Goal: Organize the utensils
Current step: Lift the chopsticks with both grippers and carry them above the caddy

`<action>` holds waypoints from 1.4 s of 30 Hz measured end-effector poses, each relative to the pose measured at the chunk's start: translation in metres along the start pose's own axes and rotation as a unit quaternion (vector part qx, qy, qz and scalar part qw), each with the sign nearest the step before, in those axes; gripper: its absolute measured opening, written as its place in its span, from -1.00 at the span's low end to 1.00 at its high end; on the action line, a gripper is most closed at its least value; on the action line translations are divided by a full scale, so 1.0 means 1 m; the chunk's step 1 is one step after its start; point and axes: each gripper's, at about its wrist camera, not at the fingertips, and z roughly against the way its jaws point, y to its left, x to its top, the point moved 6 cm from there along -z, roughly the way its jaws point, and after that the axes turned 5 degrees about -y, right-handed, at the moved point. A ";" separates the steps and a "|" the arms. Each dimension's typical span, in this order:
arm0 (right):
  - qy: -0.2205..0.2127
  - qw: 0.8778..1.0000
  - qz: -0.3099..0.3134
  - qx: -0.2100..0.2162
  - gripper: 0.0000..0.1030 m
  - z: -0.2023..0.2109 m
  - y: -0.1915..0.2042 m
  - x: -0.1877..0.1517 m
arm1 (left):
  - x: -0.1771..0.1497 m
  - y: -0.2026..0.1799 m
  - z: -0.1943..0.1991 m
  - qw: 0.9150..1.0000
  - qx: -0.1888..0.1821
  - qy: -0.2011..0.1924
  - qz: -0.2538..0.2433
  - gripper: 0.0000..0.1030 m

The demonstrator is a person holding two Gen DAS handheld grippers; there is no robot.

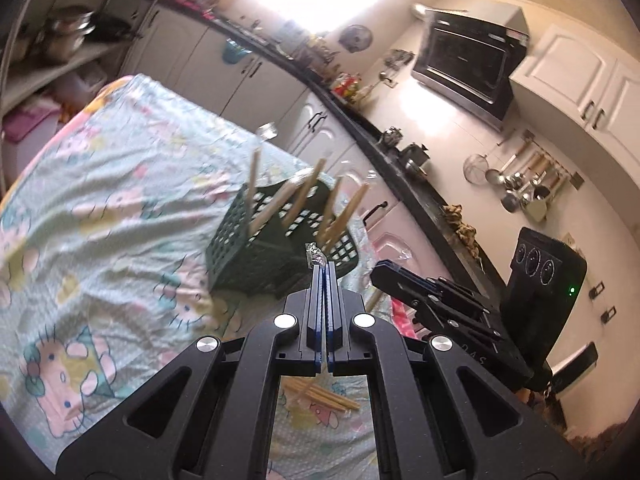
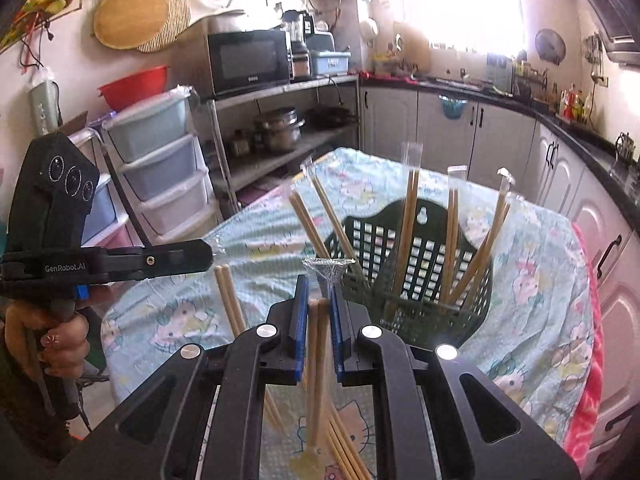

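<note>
A dark green lattice basket (image 2: pixel 424 276) (image 1: pixel 256 256) stands on the cartoon-print tablecloth (image 2: pixel 540 264), with several wrapped chopstick pairs (image 2: pixel 408 232) upright in it. My right gripper (image 2: pixel 319 284) is shut on one wrapped chopstick pair (image 2: pixel 317 340), held just in front of the basket. My left gripper (image 1: pixel 324 266) is shut on the crumpled clear wrapper end (image 1: pixel 316 258) of another pair. In the right wrist view, that pair (image 2: pixel 229 300) hangs below the left gripper (image 2: pixel 209 251). Several loose pairs (image 2: pixel 348 452) (image 1: pixel 332 398) lie on the cloth beneath both grippers. The right gripper (image 1: pixel 378 271) shows to the right of the basket.
A person's hand (image 2: pixel 60 340) grips the left tool's handle. White cabinets (image 2: pixel 500 140) under a black counter (image 1: pixel 420 192) run behind and right of the table. A metal shelf rack (image 2: pixel 280 128) and plastic drawers (image 2: pixel 160 168) stand at left. A pink cloth (image 2: pixel 588 380) hangs at the table's right edge.
</note>
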 end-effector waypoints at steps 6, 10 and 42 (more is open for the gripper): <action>-0.022 1.000 0.007 -0.004 -0.80 0.011 0.002 0.013 | 0.016 -0.023 0.005 0.999 -0.004 -0.009 -0.030 -1.00; -0.036 0.999 0.008 -0.007 -0.80 0.020 0.001 0.022 | 0.030 -0.038 0.008 0.999 -0.010 -0.020 -0.046 -1.00; -0.157 0.985 0.003 -0.067 -0.80 0.090 -0.044 0.112 | 0.124 -0.138 -0.002 0.986 -0.052 -0.078 -0.136 -1.00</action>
